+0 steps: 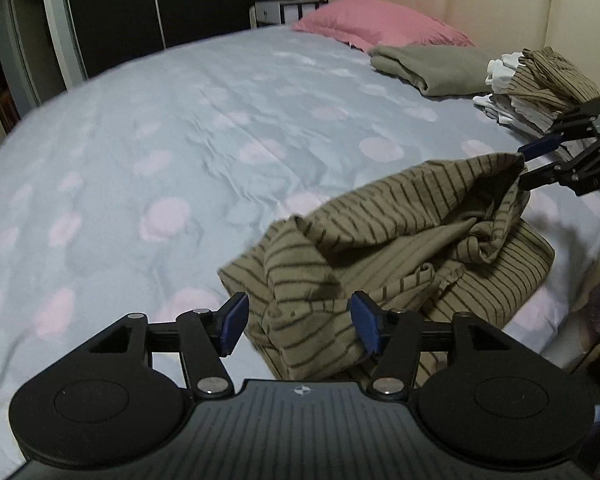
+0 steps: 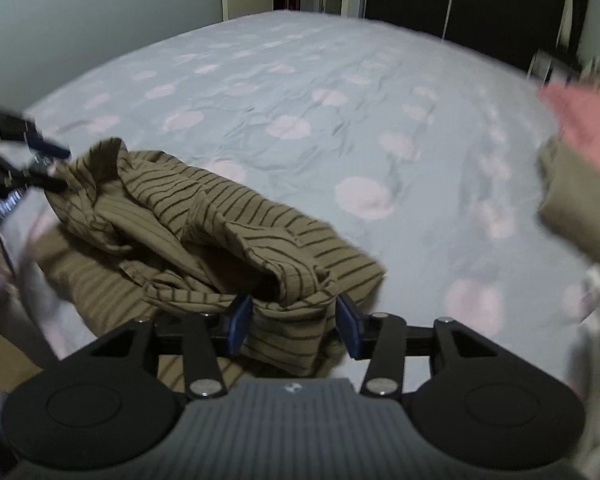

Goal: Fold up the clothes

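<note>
Both grippers' fingers (image 1: 236,322) parted, unclamped, around striped garment (image 1: 380,248) on bed (image 1: 180,140).

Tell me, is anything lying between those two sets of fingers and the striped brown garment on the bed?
Nothing visible does. The striped garment lies bunched on the bed sheet, and part of it already sits between the open fingers of the left gripper and of the right gripper. The folded pile sits well off to the side.

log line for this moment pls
left gripper open | right gripper open | striped garment between both, crumpled on bed | fold unfinished
</note>
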`<state>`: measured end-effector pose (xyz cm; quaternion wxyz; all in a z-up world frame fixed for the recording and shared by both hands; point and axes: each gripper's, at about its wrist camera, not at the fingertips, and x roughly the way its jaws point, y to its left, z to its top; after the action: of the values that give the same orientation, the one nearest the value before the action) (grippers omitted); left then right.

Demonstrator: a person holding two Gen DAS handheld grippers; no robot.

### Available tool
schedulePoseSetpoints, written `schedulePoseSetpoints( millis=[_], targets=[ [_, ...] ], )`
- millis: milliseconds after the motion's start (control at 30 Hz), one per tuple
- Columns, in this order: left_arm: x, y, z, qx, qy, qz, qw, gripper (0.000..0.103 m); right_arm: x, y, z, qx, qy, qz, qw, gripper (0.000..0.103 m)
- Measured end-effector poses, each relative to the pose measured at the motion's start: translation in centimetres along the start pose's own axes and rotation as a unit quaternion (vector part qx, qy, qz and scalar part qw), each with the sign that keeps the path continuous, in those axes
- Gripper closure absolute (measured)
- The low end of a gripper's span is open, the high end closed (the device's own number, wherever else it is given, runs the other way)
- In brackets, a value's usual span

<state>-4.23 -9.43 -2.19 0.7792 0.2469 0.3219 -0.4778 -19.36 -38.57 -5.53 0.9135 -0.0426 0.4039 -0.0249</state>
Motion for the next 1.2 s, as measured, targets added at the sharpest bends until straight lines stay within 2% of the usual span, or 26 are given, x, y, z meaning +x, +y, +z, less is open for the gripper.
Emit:
schedulePoseSetpoints(
  millis=[133, 233, 300, 333, 367, 433, 467, 500, 567, 633, 667, 733, 767, 833, 900, 1000, 1067, 1200],
  targets=[
    [-0.3, -1.4, 0.9, 0.033, -0.016, 0.042, 0.9984, 0.047, -0.8, 2.7, 0.2, -0.063, -0.018, -0.06, 0.996, 0.053],
    [0.5, -2.3, 1.6, 0.069, -0.011, 0.053, 0.9961, 0.051, -0.9, 4.3, 0.3, -0.099, -0.036, -0.072, 0.992, 0.053],
    [1.5, -2.6, 1.9, 0.076, -0.002, 0.055, 0.9956, 0.051, -0.3, 5.5, 0.4, -0.133, -0.034, -0.077, 0.987, 0.055],
    [2.0, -2.8, 2.0, 0.079, 0.003, 0.056, 0.9953, 0.053, 0.3, 6.0, 0.4, -0.153, -0.03, -0.082, 0.984, 0.056],
    [2.4, -2.9, 2.2, 0.082, 0.008, 0.057, 0.995, 0.06, 0.9, 6.3, 0.4, -0.17, -0.026, -0.087, 0.981, 0.057],
    [3.4, -2.6, 2.3, 0.074, 0.019, 0.059, 0.9953, 0.071, 1.9, 6.5, 0.4, -0.191, -0.018, -0.098, 0.976, 0.068],
    [3.8, -2.3, 2.3, 0.068, 0.023, 0.059, 0.9957, 0.075, 2.3, 6.3, 0.5, -0.192, -0.014, -0.1, 0.976, 0.08],
    [4.0, -2.1, 2.3, 0.064, 0.021, 0.054, 0.9963, 0.078, 2.4, 5.9, 0.6, -0.181, -0.011, -0.093, 0.979, 0.088],
    [3.9, -1.9, 2.3, 0.067, 0.011, 0.051, 0.9964, 0.088, 2.2, 5.0, 1.1, -0.143, -0.013, -0.072, 0.987, 0.094],
    [3.7, -1.9, 2.2, 0.068, 0.003, 0.052, 0.9963, 0.096, 1.4, 3.6, 1.7, -0.088, -0.026, -0.044, 0.995, 0.096],
    [3.5, -1.7, 2.3, 0.06, 0.002, 0.048, 0.9971, 0.097, 0.9, 2.7, 2.1, -0.048, -0.035, -0.024, 0.998, 0.097],
    [2.9, -1.4, 2.2, 0.046, -0.003, 0.045, 0.9979, 0.099, 0.0, 0.4, 2.5, 0.041, -0.051, 0.018, 0.998, 0.097],
    [2.4, -1.4, 2.2, 0.042, -0.006, 0.044, 0.9981, 0.099, -0.4, -0.9, 2.6, 0.088, -0.058, 0.039, 0.994, 0.097],
    [1.5, -1.3, 2.2, 0.038, -0.009, 0.041, 0.9984, 0.1, -0.9, -3.2, 2.5, 0.173, -0.069, 0.072, 0.98, 0.098],
    [1.1, -1.4, 1.9, 0.038, -0.002, 0.043, 0.9983, 0.1, -0.9, -5.4, 2.0, 0.254, -0.07, 0.097, 0.96, 0.098],
    [1.1, -1.0, 1.3, 0.033, 0.016, 0.051, 0.9981, 0.101, 0.0, -7.6, 1.2, 0.341, -0.051, 0.114, 0.932, 0.098],
    [1.5, -0.7, 0.9, 0.025, 0.026, 0.057, 0.9977, 0.101, 1.4, -8.7, 0.3, 0.397, -0.027, 0.146, 0.906, 0.098],
    [2.1, 0.0, 0.5, 0.021, 0.035, 0.073, 0.9965, 0.101, 4.4, -10.2, -1.8, 0.496, 0.021, 0.207, 0.843, 0.098]
  ],
)
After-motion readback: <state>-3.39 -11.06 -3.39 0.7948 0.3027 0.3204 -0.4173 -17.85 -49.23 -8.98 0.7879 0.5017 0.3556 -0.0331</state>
